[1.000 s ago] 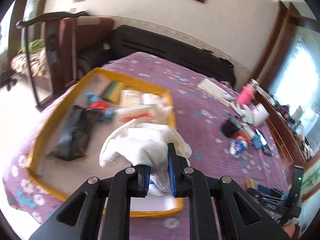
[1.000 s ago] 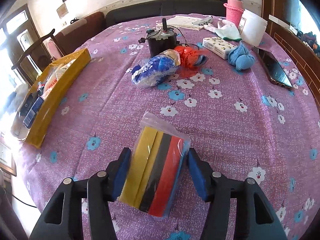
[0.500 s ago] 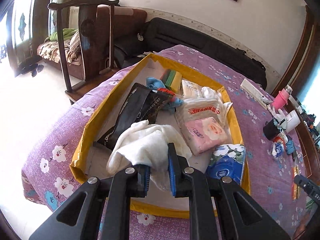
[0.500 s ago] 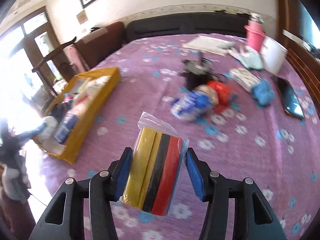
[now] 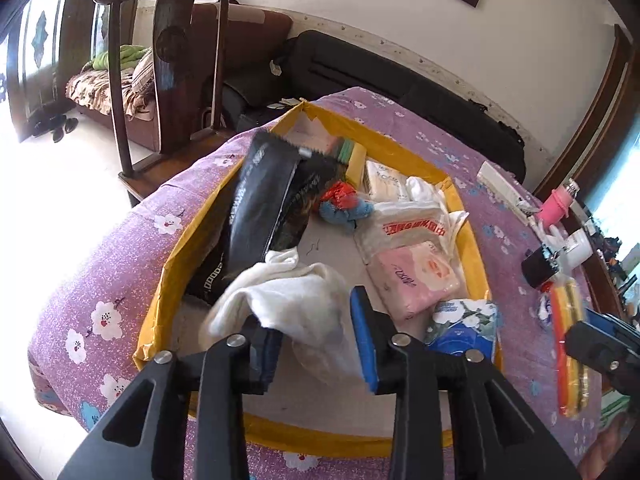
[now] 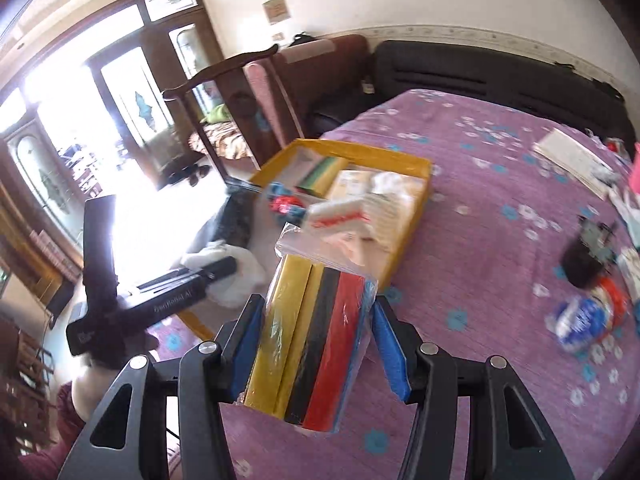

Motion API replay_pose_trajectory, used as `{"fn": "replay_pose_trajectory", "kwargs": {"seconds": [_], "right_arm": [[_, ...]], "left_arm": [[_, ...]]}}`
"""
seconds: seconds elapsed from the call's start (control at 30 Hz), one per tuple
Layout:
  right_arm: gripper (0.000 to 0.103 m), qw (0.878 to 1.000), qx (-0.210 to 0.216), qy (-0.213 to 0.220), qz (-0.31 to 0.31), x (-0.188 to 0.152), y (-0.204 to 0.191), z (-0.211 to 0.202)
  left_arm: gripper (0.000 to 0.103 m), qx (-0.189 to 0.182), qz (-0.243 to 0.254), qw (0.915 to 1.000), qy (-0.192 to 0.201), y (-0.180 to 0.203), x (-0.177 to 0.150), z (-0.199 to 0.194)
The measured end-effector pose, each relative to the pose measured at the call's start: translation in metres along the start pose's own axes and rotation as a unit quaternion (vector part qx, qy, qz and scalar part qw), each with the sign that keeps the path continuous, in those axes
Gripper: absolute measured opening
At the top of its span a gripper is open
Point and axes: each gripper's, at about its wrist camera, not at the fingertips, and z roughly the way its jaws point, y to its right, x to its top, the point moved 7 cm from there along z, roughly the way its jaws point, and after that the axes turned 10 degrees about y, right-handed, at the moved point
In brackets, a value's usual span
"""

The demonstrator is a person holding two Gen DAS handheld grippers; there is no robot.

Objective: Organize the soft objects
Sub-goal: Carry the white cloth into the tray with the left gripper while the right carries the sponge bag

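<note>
A yellow-rimmed box [image 5: 408, 150] on the purple flowered table holds soft packs, black pouches and small toys. My left gripper [image 5: 316, 344] hangs over the box's near end with its jaws spread; a white cloth [image 5: 288, 300] lies loose between them, resting in the box. My right gripper [image 6: 316, 344] is shut on a bagged pack of coloured sponges [image 6: 312, 340], yellow, black and red, held above the table beside the box [image 6: 404, 160]. The pack also shows in the left wrist view [image 5: 568, 344]. The left gripper shows in the right wrist view [image 6: 216, 268].
Loose items lie at the table's right: a blue-white pack [image 6: 580, 320], a black motor [image 6: 584, 260], a pink bottle [image 5: 556, 200] and a white box [image 6: 572, 160]. A dark wooden chair [image 5: 176, 60] stands beyond the table's left edge.
My left gripper's jaws have opened and the white cloth has dropped loose into the box. My right gripper has carried the sponge pack left, close to the box.
</note>
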Motion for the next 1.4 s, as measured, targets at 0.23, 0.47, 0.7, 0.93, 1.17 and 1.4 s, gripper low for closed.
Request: {"fn": "replay_pose_trajectory", "kwargs": {"seconds": [0.23, 0.47, 0.7, 0.93, 1.17, 1.4], "right_arm": [[0.059, 0.999, 0.014, -0.019, -0.021, 0.014, -0.032, 0.050], [0.064, 0.997, -0.010, -0.043, -0.055, 0.012, -0.050, 0.101], [0.080, 0.998, -0.009, -0.036, -0.048, 0.017, -0.047, 0.100], [0.086, 1.000, -0.024, 0.001, -0.020, 0.021, -0.017, 0.054], [0.087, 0.998, -0.047, 0.017, 0.025, 0.002, 0.036, 0.015], [0.087, 0.994, -0.078, 0.024, 0.078, -0.018, 0.099, -0.018]], "left_arm": [[0.074, -0.025, -0.033, 0.9976, 0.056, -0.009, 0.018, -0.047], [0.080, -0.029, -0.040, 0.9950, 0.087, -0.024, 0.025, -0.075], [0.080, -0.015, -0.041, 0.9951, 0.089, -0.033, 0.022, -0.081], [0.080, -0.015, -0.020, 0.9964, 0.081, -0.012, 0.017, -0.081], [0.080, 0.010, 0.066, 0.9951, 0.073, 0.042, 0.003, -0.080], [0.081, 0.043, 0.157, 0.9853, 0.052, 0.096, -0.023, -0.069]]}}
